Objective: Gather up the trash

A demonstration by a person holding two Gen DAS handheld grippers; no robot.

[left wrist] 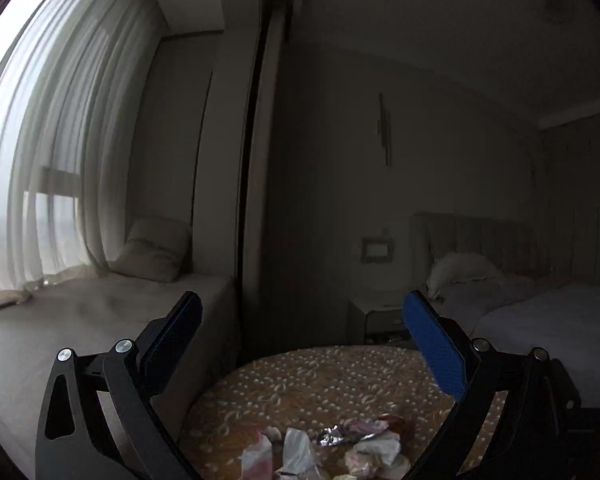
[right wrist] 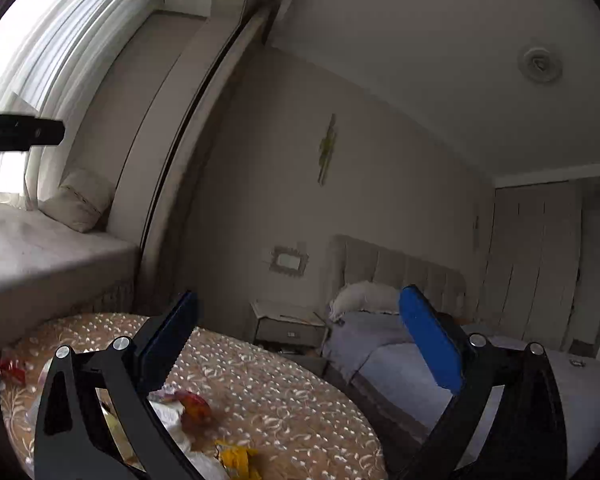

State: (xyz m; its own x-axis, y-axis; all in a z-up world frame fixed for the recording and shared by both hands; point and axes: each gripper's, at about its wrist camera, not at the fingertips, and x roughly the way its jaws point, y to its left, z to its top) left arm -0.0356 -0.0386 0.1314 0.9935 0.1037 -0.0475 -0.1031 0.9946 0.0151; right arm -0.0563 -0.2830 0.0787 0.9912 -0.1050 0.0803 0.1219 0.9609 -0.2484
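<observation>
A round table with a brown patterned cloth holds a pile of trash. In the left wrist view I see crumpled white tissues, a silver foil wrapper and pale wrappers at the bottom edge. My left gripper is open and empty, held above the table. In the right wrist view the table carries a red-orange wrapper, a yellow wrapper, white paper and a red wrapper at the left. My right gripper is open and empty above the table.
A window seat with a cushion and sheer curtains lies to the left. A bed with a grey cover and a nightstand stand behind the table. A dark bar, possibly the other gripper, enters at the left of the right wrist view.
</observation>
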